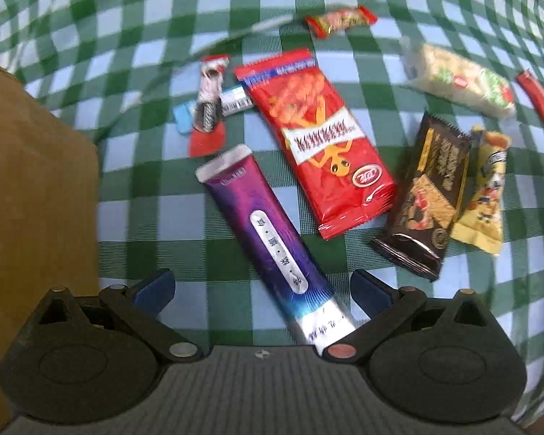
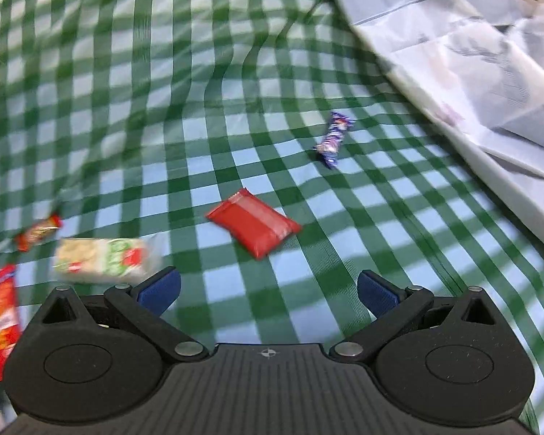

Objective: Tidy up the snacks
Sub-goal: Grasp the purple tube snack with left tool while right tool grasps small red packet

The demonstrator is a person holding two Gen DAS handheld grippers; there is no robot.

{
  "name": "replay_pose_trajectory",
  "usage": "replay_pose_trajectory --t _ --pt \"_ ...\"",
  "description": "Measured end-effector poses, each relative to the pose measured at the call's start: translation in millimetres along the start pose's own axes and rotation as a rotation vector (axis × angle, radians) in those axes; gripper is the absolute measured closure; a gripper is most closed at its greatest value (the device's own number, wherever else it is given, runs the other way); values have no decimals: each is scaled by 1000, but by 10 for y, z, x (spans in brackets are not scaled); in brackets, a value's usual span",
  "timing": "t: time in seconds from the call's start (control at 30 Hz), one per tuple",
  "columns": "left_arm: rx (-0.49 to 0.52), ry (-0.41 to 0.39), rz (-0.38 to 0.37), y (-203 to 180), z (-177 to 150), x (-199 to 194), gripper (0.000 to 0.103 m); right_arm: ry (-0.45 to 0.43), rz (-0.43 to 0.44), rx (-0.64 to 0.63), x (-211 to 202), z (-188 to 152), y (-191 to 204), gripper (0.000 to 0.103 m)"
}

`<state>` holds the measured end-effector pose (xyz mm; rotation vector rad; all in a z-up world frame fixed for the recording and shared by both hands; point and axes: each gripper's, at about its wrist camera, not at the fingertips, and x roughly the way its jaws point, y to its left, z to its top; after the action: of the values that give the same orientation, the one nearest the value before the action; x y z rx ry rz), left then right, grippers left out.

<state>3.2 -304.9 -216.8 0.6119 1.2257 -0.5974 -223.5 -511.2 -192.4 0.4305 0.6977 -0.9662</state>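
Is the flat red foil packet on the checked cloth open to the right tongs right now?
Probably yes: the flat red foil packet lies alone ahead of the open right tongs, nothing between them.

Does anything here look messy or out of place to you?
Yes. The snacks lie scattered at all angles on the checked cloth, none sorted. The brown packet overlaps the yellow one, and small sweets are piled crosswise. The cloth is rumpled. Nothing looks torn or spilled.
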Motion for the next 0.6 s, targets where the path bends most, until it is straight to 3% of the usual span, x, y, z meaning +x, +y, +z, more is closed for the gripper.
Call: replay_pose_trajectory --t 0.13,0.27,0.37,0.6 --pt "-44 -36 -67 100 -46 80 0 16 10 -30 500 193 36 0" --pt "-16 -73 -80 135 -103 71 0 69 4 -1 991 262 -7 0" --pt "-12 -71 -82 154 -132 42 0 -41 8 4 1001 155 -17 0" --pt "0 -80 -81 115 -168 72 0 -56 15 3 974 129 -8 0"
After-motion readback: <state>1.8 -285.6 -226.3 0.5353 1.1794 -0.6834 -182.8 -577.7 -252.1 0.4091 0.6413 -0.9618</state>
